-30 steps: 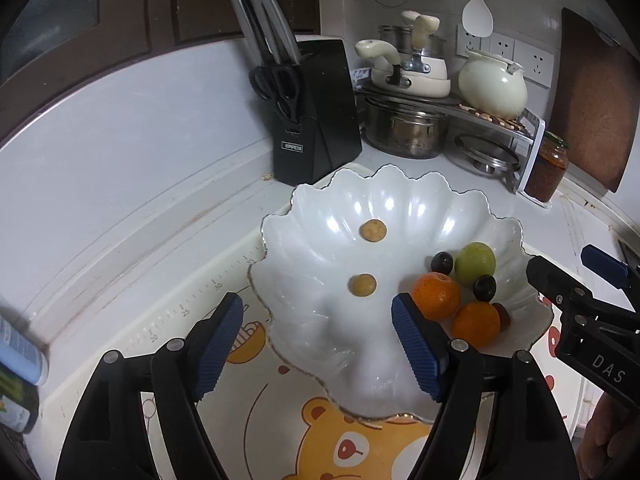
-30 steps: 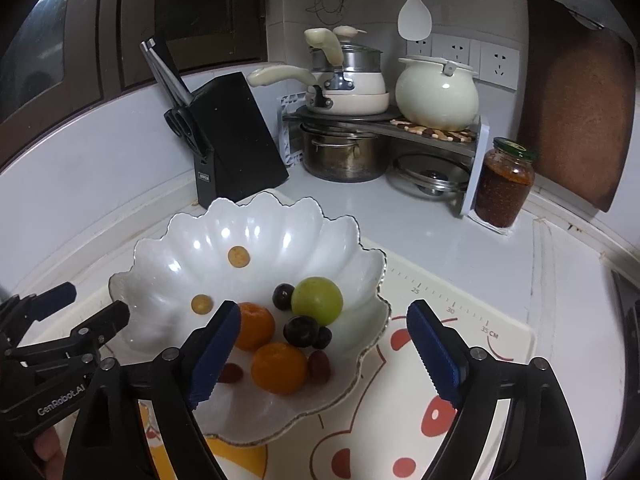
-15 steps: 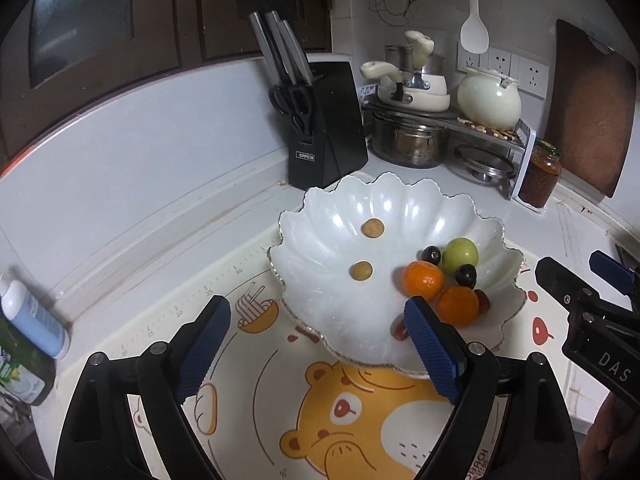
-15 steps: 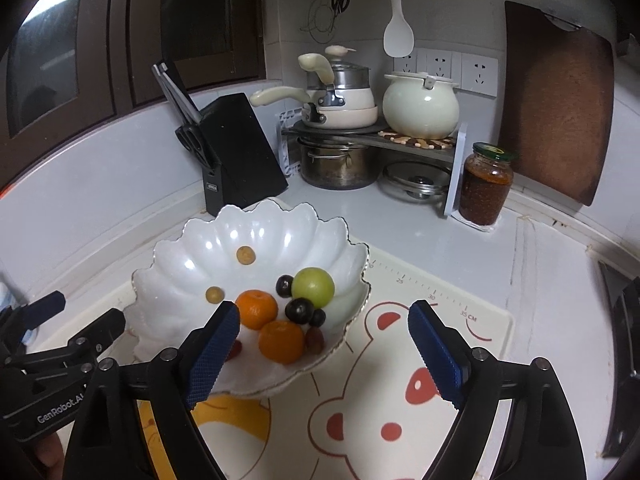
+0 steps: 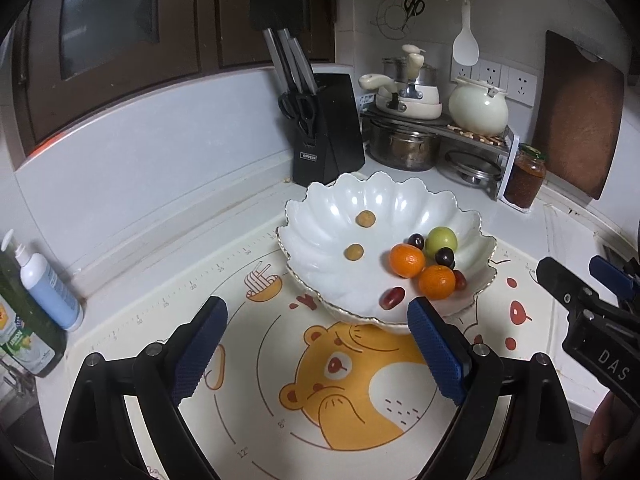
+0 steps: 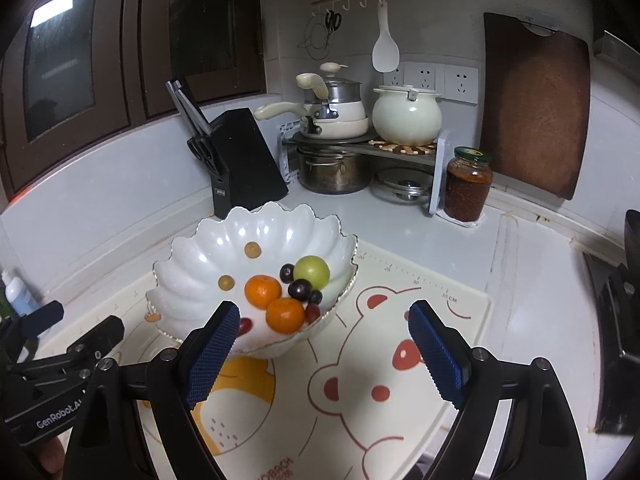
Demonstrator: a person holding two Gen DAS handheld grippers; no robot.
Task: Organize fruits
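On a bear-print mat (image 5: 360,392) sat a scalloped white bowl (image 5: 340,204) w/ oranges (image 5: 407,260), green fruit (image 5: 441,240), grapes (image 5: 444,256). Left gripper (image 5: 316,344) was opening, right gripper (image 6: 324,346) gaped; both empty, short of the bowl. Sorting looked done; next probably pulling away. Knife block (image 5: 326,136), jar (image 6: 468,186) stood clear behind.

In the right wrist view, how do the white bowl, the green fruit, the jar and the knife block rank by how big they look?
Largest to smallest as they look:
1. white bowl
2. knife block
3. jar
4. green fruit
The bowl sits nearer the camera, so its lead is partly nearness.
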